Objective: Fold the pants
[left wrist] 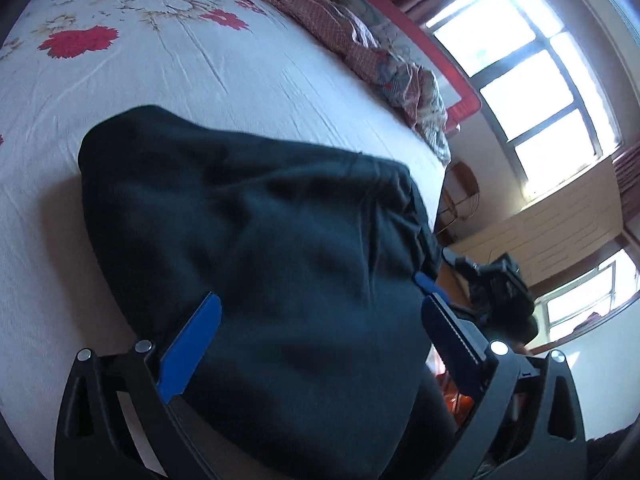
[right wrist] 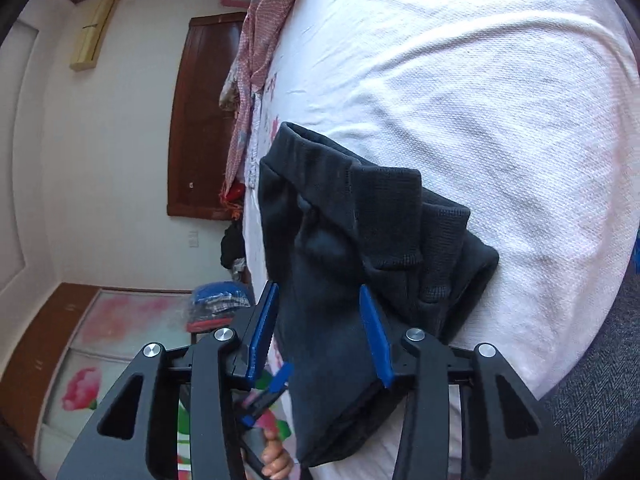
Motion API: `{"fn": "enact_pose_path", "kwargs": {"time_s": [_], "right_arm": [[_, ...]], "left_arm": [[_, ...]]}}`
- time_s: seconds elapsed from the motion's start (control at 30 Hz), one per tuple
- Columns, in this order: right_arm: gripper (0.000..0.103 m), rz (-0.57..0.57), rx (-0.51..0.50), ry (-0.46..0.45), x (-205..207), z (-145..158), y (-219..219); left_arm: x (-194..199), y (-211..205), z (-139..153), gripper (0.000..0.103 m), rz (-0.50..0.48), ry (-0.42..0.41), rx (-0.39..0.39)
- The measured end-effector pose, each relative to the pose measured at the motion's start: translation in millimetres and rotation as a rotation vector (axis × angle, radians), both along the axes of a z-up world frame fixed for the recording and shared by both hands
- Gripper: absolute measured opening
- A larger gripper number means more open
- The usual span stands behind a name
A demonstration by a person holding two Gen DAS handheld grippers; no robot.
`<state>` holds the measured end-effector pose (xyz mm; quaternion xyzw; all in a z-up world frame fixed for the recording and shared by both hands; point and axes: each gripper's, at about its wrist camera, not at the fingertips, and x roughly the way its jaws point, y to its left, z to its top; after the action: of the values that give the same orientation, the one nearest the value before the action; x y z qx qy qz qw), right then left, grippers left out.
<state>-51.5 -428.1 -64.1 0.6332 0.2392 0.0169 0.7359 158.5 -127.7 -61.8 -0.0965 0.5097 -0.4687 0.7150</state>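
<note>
The bed (left wrist: 248, 92) fills both views, white sheet with red flowers, its far edge cut off by the lens. On it lie the dark pants (left wrist: 248, 248), folded into a thick bundle near the mattress edge; the fabric is so dark that layers are hard to separate from the left wrist. The right wrist view gives what that one can't: the ribbed cuffs (right wrist: 390, 216) stacked on top and the waistband (right wrist: 312, 148) at the far end. A crumpled pink checked cloth (left wrist: 340, 24) runs along the bed's far side. The left gripper (left wrist: 320, 308) is spread wide, blue fingers (left wrist: 192, 344) either side of the bundle, pinching nothing. The right gripper (right wrist: 316, 320) also straddles the cloth; I cannot tell whether it grips. Bright windows (left wrist: 516, 64) show only from the left, a brown door (right wrist: 204, 116) only from the right.
</note>
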Motion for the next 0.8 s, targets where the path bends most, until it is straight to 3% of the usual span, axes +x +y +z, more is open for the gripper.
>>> {"fn": "enact_pose_path", "kwargs": {"time_s": [0.07, 0.23, 0.33, 0.47, 0.63, 0.8], "right_arm": [[0.061, -0.042, -0.073, -0.006, -16, 14, -4], [0.064, -0.170, -0.101, 0.030, -51, 1, -37], [0.078, -0.177, -0.128, 0.044, -42, -7, -51], [0.078, -0.118, -0.068, 0.039, -22, -28, -49], [0.078, -0.090, -0.034, 0.006, -17, -39, -43], [0.078, -0.063, -0.046, -0.019, -23, -40, -39]], "left_arm": [[-10, 11, 6, 0.100, 0.042, -0.001, -0.026], [-23, 57, 8, 0.101, 0.222, 0.099, -0.079], [-26, 70, -11, 0.101, 0.280, 0.176, -0.101], [-27, 62, -39, 0.101, 0.296, 0.319, -0.152], [-30, 48, -43, 0.101, 0.274, 0.304, -0.169], [-20, 39, -46, 0.101, 0.264, 0.342, -0.228]]}}
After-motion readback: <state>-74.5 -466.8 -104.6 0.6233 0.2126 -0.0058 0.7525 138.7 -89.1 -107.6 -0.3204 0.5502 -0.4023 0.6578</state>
